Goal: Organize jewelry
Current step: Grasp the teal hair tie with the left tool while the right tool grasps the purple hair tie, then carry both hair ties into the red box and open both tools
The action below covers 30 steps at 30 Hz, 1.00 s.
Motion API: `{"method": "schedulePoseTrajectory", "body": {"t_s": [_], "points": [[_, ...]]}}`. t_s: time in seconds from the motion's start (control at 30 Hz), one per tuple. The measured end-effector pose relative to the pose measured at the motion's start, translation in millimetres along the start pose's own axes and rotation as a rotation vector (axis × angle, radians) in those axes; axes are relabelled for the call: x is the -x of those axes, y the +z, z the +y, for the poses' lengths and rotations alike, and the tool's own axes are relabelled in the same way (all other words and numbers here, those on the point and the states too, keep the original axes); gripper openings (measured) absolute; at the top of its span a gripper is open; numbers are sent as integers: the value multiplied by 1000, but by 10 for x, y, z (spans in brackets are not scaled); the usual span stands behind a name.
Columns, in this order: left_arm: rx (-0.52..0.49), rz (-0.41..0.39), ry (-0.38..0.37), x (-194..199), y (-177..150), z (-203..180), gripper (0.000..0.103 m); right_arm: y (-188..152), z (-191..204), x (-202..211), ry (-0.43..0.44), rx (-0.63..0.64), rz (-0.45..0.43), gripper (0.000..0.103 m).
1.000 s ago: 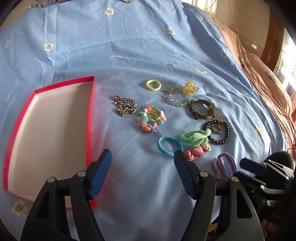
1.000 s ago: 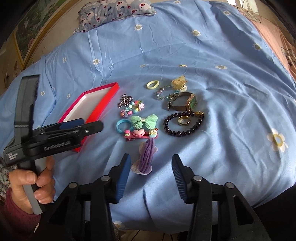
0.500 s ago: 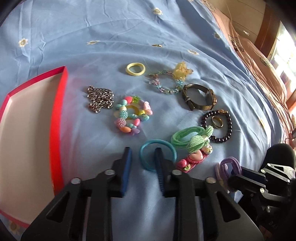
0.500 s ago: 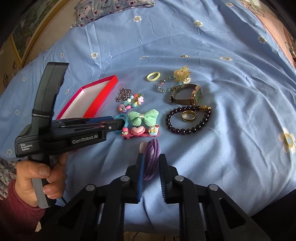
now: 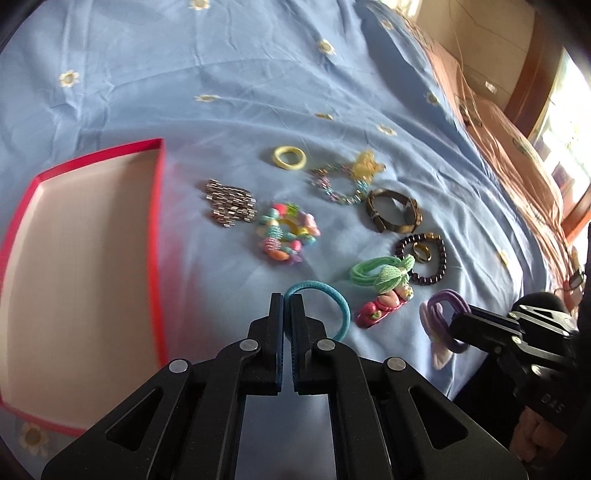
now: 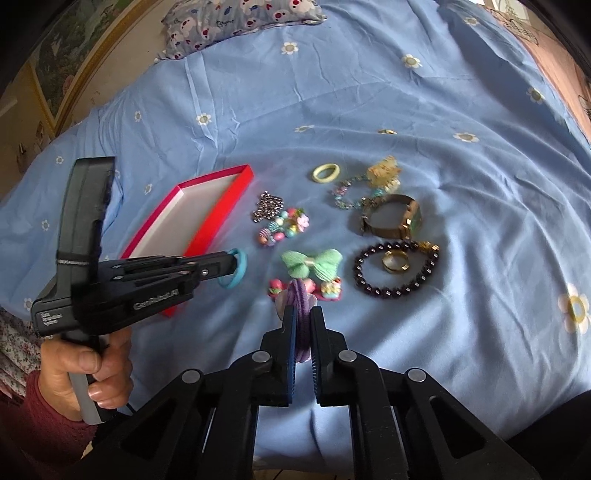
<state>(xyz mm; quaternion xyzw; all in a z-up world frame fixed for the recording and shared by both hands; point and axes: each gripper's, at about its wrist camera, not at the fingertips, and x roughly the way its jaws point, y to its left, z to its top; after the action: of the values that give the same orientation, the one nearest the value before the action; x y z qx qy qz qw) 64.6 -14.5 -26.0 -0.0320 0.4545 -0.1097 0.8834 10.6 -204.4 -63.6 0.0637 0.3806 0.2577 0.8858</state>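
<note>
On the blue flowered bedsheet, my left gripper has its jaws clenched on the rim of a teal hair tie, just beside the open red box. My right gripper pinches a purple hair tie. Bracelets, a watch and a ring lie beyond.

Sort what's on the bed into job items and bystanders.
Job: red tray; teal hair tie in left claw; purple hair tie in right claw; bead bracelets, watch, ring.
Bystanders: patterned pillow, picture frame.
</note>
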Motion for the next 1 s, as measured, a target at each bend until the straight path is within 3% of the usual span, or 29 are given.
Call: {"method": "schedulePoseTrajectory", "body": {"t_s": [0.47,1.0], "points": [[131,-75,94,497,-145,642,2,305,535,-261,95,95,7,6],[294,-73,248,666,-325,1646,2,561,1556,-1030,265,257,91,6]]}}
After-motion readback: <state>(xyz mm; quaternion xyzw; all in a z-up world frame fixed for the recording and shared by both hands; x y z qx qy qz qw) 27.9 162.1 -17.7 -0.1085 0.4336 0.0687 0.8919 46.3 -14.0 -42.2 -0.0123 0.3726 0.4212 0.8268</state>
